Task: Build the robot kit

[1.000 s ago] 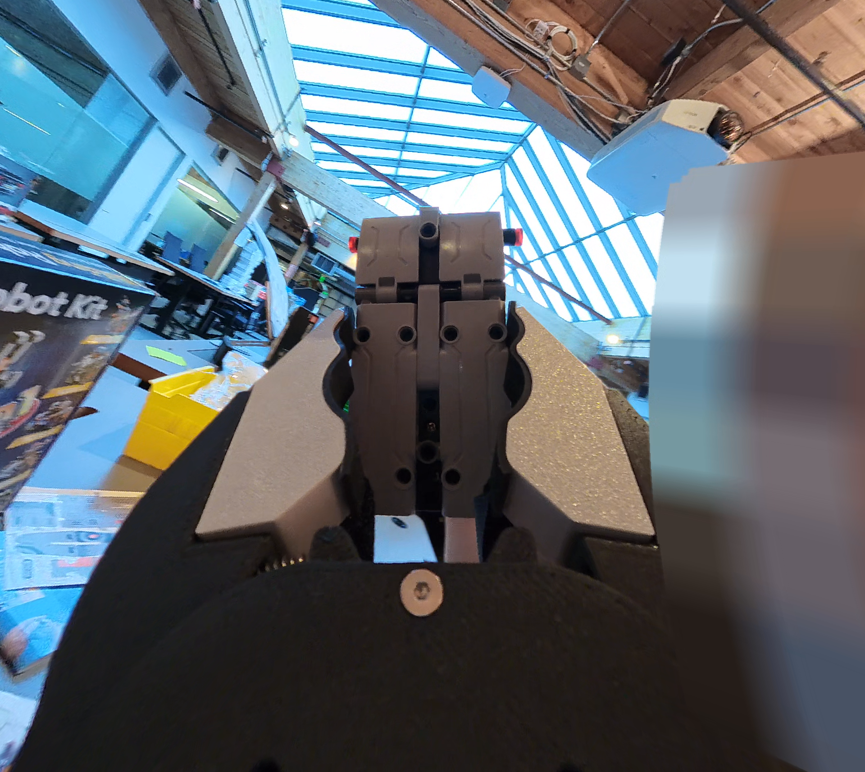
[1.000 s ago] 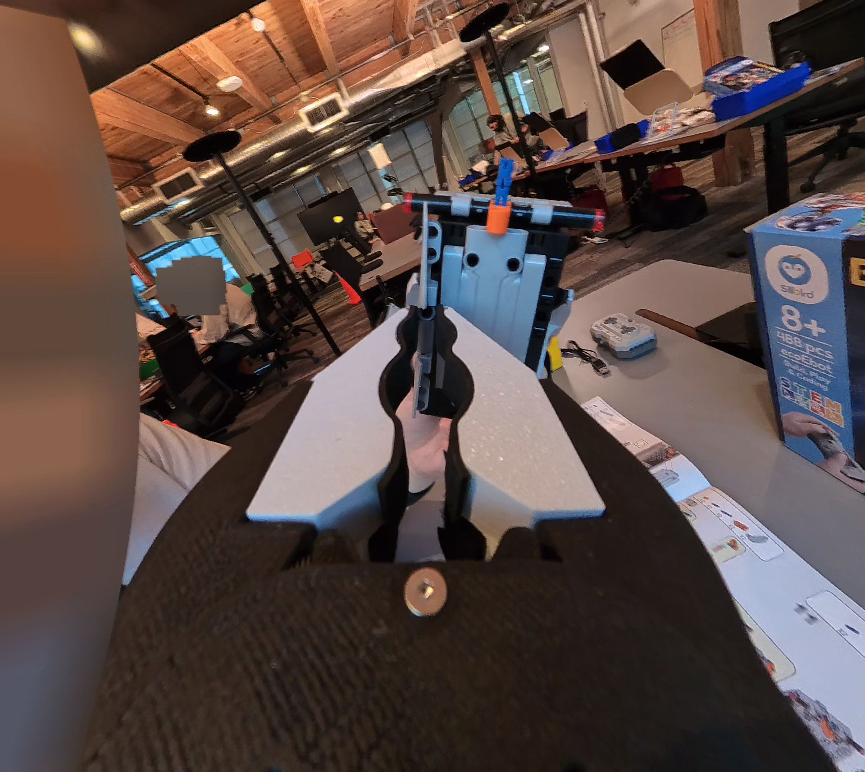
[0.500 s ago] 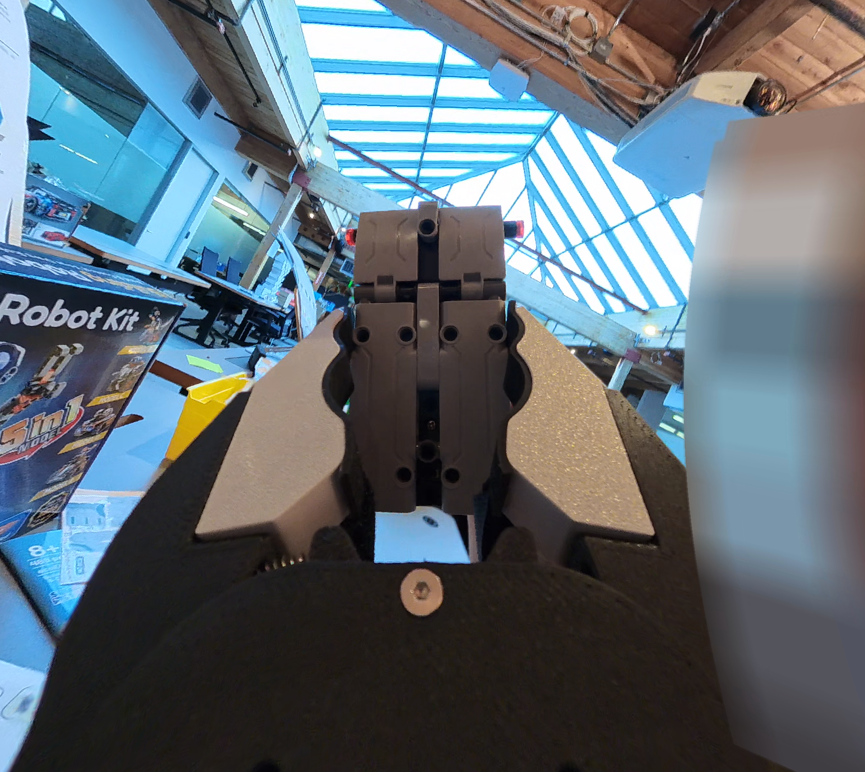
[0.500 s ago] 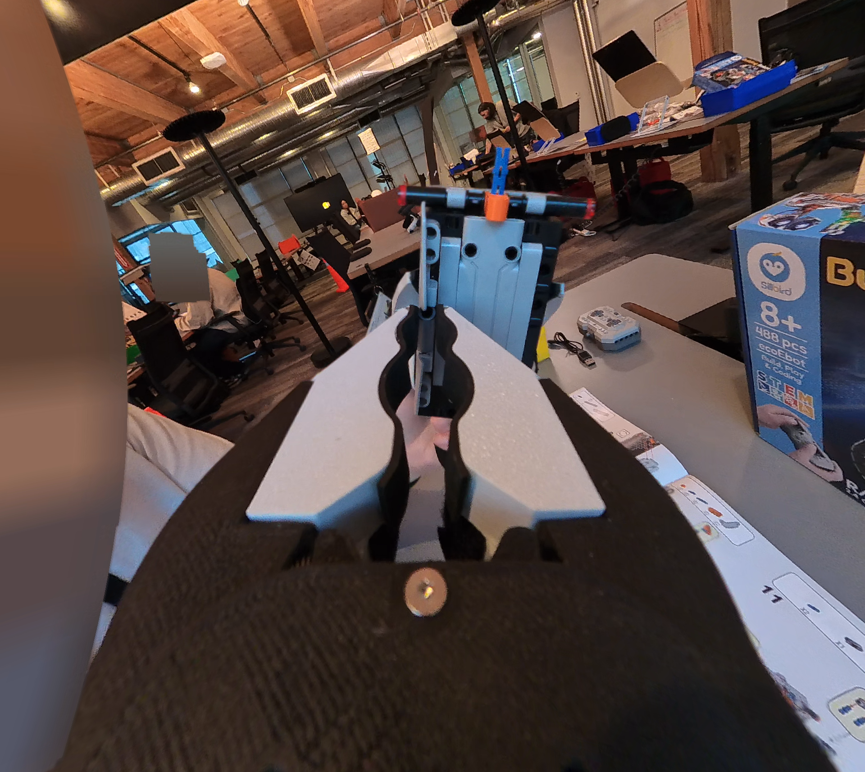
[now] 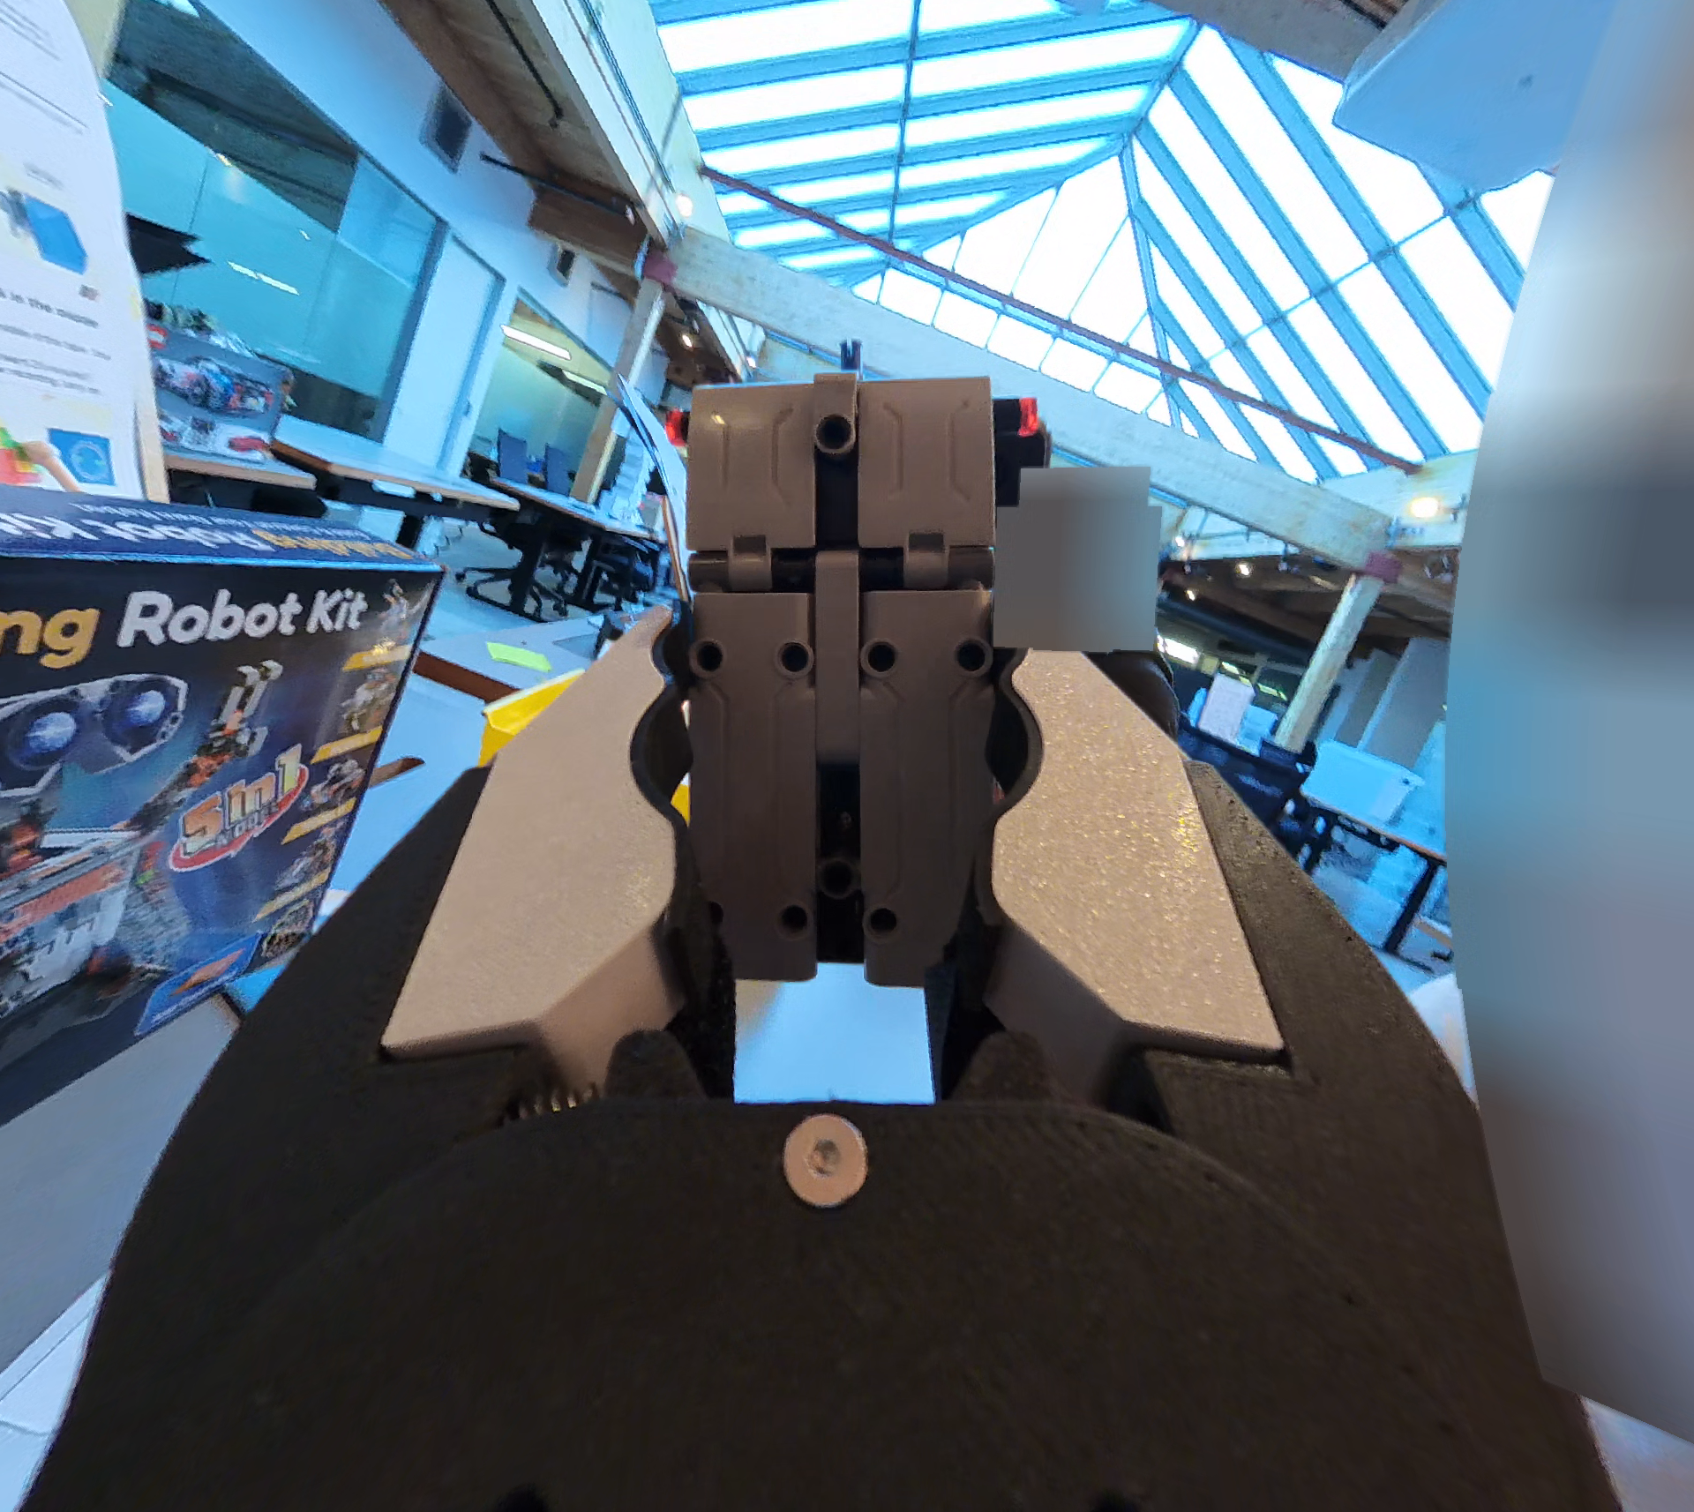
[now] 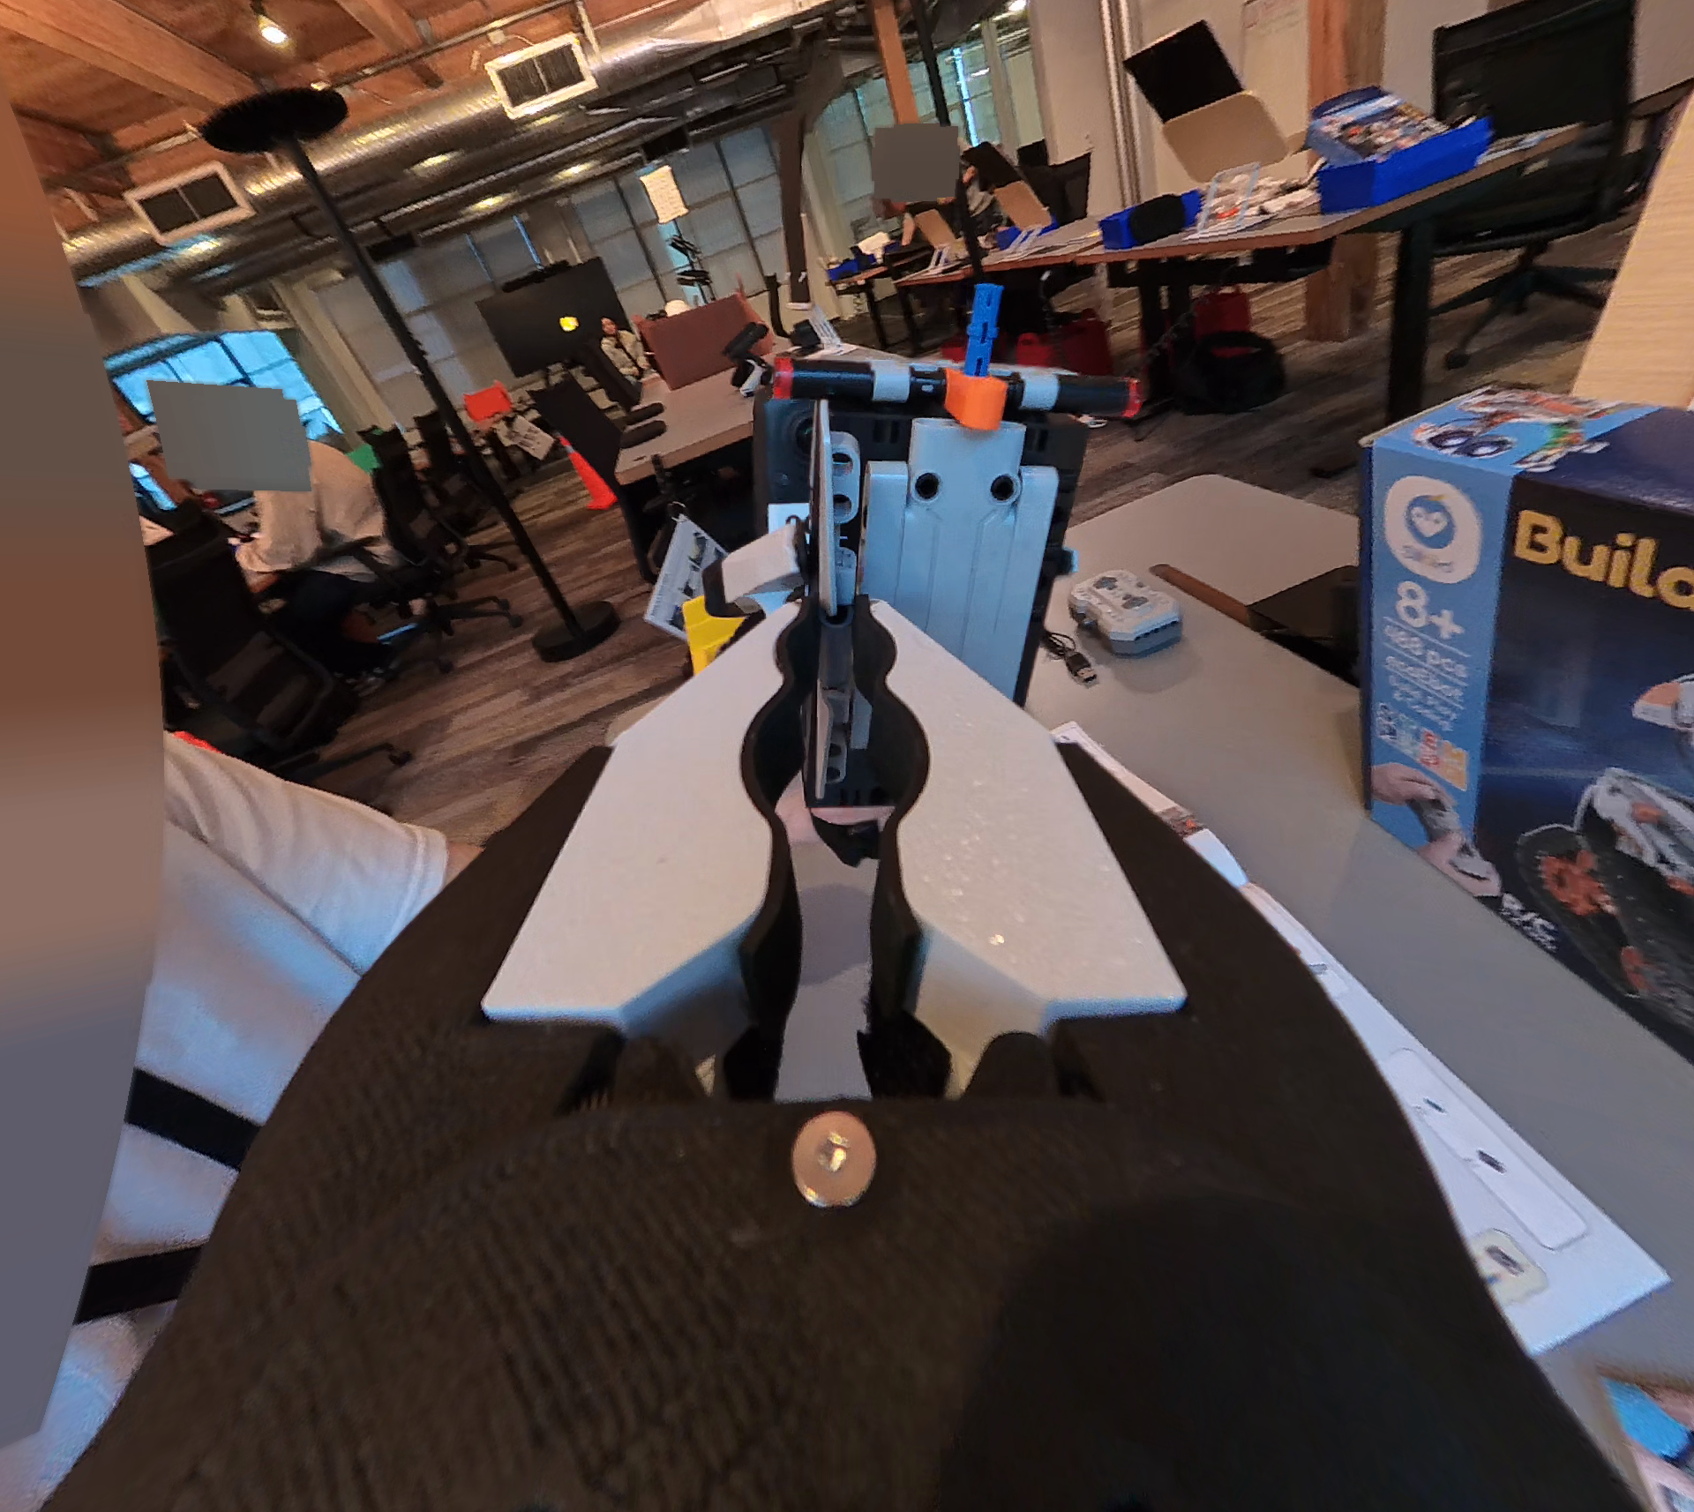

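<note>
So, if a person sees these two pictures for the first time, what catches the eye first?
Probably the grey brick-built assembly, clamped between the left gripper fingers at the centre of the left wrist view, under a bright skylight. In the right wrist view, the right gripper pinches a thin grey plate beside that assembly, with a blue kit box standing on the table to the right.

Left claw (image 5: pixel 839 771) clamped wide, tilted upward; right claw (image 6: pixel 839 698) pinched narrow, roughly level.

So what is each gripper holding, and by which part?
Both hold one grey plastic brick-built model: left gripper clamps its wide panelled body, right gripper pinches a thin edge-on plate.
</note>
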### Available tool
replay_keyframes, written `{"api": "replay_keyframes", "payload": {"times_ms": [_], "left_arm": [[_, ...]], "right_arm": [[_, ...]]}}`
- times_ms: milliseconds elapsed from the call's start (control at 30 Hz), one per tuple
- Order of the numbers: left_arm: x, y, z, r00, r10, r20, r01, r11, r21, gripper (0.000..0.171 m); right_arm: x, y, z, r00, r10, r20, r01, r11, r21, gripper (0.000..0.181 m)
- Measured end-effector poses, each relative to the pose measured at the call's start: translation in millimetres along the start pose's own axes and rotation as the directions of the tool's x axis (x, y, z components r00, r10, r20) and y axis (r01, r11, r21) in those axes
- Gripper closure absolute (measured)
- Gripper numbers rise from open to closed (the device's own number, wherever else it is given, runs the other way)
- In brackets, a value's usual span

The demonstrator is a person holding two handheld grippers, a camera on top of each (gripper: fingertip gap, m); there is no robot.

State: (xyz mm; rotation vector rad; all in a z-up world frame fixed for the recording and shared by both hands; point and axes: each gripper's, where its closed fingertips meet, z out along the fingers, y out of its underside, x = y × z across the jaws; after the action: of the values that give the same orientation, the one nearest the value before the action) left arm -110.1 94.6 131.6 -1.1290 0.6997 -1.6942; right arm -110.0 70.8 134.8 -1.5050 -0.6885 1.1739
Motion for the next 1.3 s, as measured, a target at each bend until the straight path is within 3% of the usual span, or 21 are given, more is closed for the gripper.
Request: {"api": "replay_keyframes", "payload": {"times_ms": [600, 1300], "left_arm": [[8, 20, 3, 0.993, 0.118, -0.018, -0.12, 0.974, -0.193, 0.108], [10, 16, 6, 0.979, 0.201, 0.03, -0.194, 0.967, -0.164, 0.108]], "right_arm": [[-5, 13, -13, 0.986, -0.162, 0.034, 0.166, 0.977, -0.137, 0.176], [-4, 9, -17, 0.991, -0.134, 0.004, 0.133, 0.981, -0.142, 0.176]]}}
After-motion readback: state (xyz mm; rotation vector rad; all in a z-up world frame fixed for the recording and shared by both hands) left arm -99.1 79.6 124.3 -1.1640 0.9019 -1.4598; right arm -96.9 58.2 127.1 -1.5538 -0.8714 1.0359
